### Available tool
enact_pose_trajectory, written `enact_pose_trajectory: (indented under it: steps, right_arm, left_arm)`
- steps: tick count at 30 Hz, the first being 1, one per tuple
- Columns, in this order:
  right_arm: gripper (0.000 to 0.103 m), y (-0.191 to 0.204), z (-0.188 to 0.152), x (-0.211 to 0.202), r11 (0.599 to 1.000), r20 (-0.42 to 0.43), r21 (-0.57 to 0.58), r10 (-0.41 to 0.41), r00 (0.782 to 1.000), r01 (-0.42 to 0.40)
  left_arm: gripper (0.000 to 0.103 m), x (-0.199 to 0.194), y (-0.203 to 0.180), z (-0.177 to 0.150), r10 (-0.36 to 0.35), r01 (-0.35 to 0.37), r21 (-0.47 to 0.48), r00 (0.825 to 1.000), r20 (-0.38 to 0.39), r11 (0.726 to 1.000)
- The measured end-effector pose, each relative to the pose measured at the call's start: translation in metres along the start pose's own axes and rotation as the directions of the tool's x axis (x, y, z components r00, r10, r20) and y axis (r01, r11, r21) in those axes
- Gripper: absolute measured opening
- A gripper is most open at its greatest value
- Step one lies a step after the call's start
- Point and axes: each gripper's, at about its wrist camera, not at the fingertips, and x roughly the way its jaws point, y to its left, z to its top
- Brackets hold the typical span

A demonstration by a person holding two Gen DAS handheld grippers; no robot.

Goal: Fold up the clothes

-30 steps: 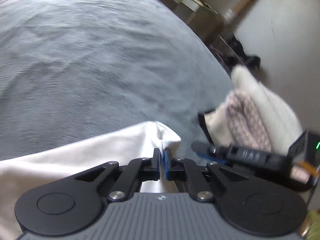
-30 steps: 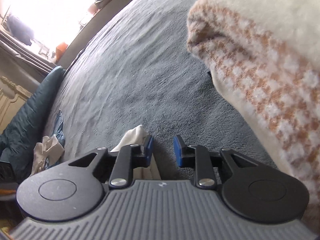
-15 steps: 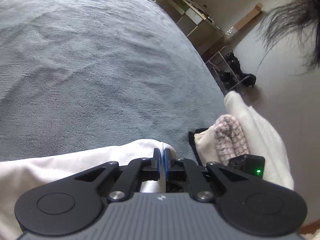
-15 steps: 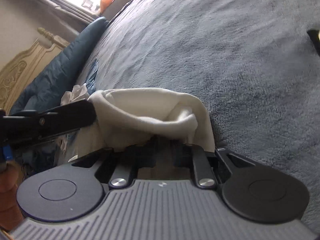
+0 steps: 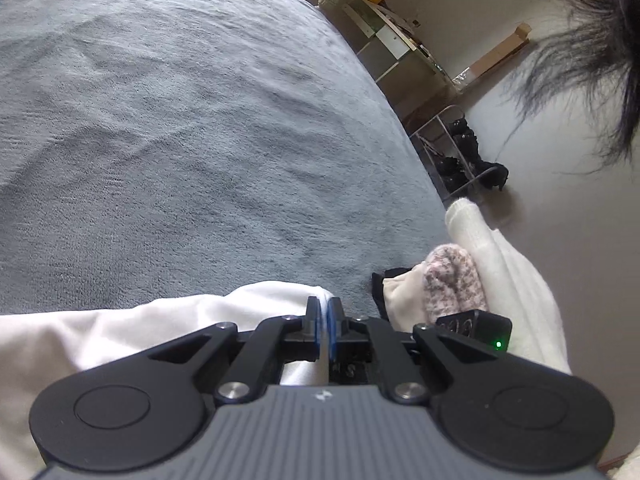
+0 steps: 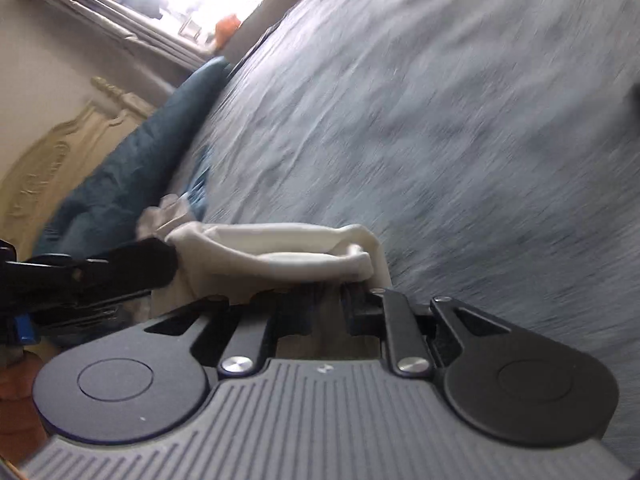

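A white garment lies at the near edge of the grey bed cover. My left gripper is shut on a thin edge of it, pinched between the blue pads. In the right wrist view the same garment is bunched over and between the fingers of my right gripper. Those jaws are opening slightly with folded cloth still filling the gap. The left gripper shows there as a black bar holding the garment's other end. The right gripper's body with its green light sits just right of my left fingers.
A stack of folded clothes, with a knitted piece and a fluffy white one, sits at the bed's right edge. Beyond it stand a shoe rack and a shelf. A dark blue duvet, crumpled clothes and a headboard are on the left.
My right gripper swung away from the knitted stack, came down at the white garment's free end and closed around it. The left gripper kept its grip and hardly moved.
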Motion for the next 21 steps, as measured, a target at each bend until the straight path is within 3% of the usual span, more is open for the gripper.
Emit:
enact_pose_trajectory:
  steps: [7, 14, 18, 21]
  right_arm:
    - [0.014, 0.005, 0.009, -0.023, 0.995, -0.030, -0.054, 0.084, 0.996, -0.086]
    - [0.014, 0.011, 0.012, -0.006, 0.981, -0.111, -0.099, 0.156, 0.982, -0.167]
    - [0.014, 0.008, 0.016, 0.007, 0.979, -0.168, -0.116, 0.148, 0.975, -0.169]
    - [0.013, 0.003, 0.018, 0.002, 0.990, -0.158, -0.113, 0.071, 0.985, -0.090]
  left_arm:
    - [0.004, -0.008, 0.003, 0.005, -0.007, 0.007, -0.017, 1.000, 0.025, 1.000]
    - [0.004, -0.006, 0.002, 0.007, -0.005, 0.006, -0.008, 1.000, 0.020, 1.000]
    - [0.004, -0.002, 0.009, 0.007, 0.010, -0.010, -0.019, 1.000, 0.015, 1.000]
    - [0.004, -0.001, 0.014, 0.008, 0.015, -0.015, -0.035, 1.000, 0.023, 0.999]
